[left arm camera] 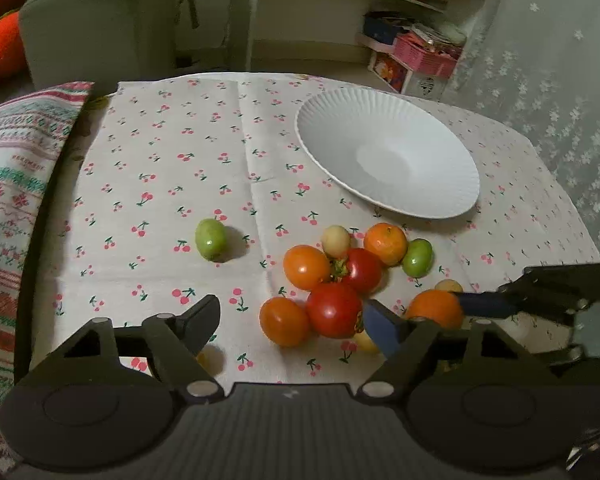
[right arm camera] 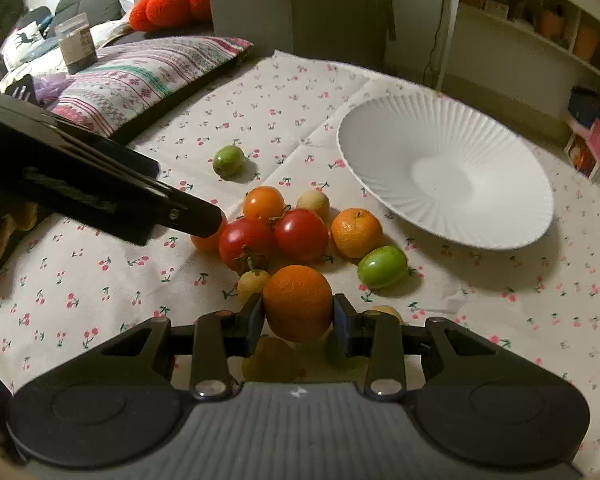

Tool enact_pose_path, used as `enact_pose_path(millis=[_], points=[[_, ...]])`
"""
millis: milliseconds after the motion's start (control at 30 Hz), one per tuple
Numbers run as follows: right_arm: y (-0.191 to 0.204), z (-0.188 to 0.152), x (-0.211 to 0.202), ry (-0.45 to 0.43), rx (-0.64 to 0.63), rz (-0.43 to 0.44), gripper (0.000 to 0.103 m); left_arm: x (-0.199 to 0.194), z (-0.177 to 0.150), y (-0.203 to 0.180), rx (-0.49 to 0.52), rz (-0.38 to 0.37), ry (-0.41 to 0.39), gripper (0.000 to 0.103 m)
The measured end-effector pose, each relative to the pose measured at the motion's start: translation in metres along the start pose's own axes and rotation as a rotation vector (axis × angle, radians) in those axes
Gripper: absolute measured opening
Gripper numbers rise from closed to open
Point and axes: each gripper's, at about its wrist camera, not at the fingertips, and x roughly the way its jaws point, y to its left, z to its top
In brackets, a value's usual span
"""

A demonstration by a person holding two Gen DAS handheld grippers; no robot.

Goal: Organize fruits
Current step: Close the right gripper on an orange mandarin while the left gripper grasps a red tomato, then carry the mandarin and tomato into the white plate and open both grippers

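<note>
White plate (left arm camera: 388,156) sits bare on the cherry-print surface (left arm camera: 172,152) behind a fruit cluster; left tongs (left arm camera: 292,316) gape wide over an orange tomato (left arm camera: 285,321), touching nothing. Right view: right tongs (right arm camera: 298,314) clamp a dimpled orange (right arm camera: 298,303) before red tomatoes (right arm camera: 274,236).

My two pairs of tongs, black all over

My left tongs (left arm camera: 288,320) and right tongs (right arm camera: 298,312) share one build: a grey ribbed block at the base with a tiny pale mark at its top edge, flanked by two round matte-black housings. From these run black linkage bars with triangular cut-outs, pinned by silver round-headed screws. The fingers (left arm camera: 204,314) are glossy black, and the pads (right arm camera: 254,320) on their inner faces are dark blue. Seen from the side, each finger tapers to a blunt tip.
</note>
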Motion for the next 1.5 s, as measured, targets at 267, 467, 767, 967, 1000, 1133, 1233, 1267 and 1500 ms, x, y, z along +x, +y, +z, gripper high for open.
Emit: enact_pose_path(millis=[267, 467, 767, 967, 1000, 1133, 1233, 1267, 1500], points=[[-0.016, -0.002, -0.027, -0.046, 0.018, -0.025, 0.033, 0.016, -0.002, -0.024, 0.133, -0.011, -0.012, 0.068], [-0.023, -0.001, -0.029, -0.043, 0.073, -0.007, 0.033, 0.032, -0.003, -0.034, 0.228, 0.041, 0.001, 0.066], [-0.022, 0.001, -0.033, -0.059, 0.074, -0.012, 0.033, 0.041, -0.003, -0.031, 0.208, -0.007, -0.004, 0.056], [-0.022, 0.001, -0.032, -0.053, 0.08, -0.012, 0.033, 0.05, -0.009, -0.037, 0.218, -0.017, 0.036, 0.035], [-0.022, 0.001, -0.032, -0.053, 0.078, -0.013, 0.033, 0.051, -0.011, -0.038, 0.221, -0.012, 0.044, 0.034], [-0.023, 0.002, -0.033, -0.06, 0.082, -0.015, 0.033, 0.053, -0.012, -0.038, 0.213, -0.015, 0.04, 0.032], [-0.024, 0.001, -0.034, -0.066, 0.083, -0.015, 0.033, 0.053, -0.012, -0.036, 0.198, -0.02, 0.039, 0.032], [-0.024, 0.001, -0.035, -0.068, 0.085, -0.016, 0.033, 0.052, -0.012, -0.036, 0.194, -0.022, 0.039, 0.032], [-0.024, -0.002, -0.037, -0.079, 0.084, -0.022, 0.033, 0.031, -0.005, -0.034, 0.163, -0.046, 0.013, 0.03]])
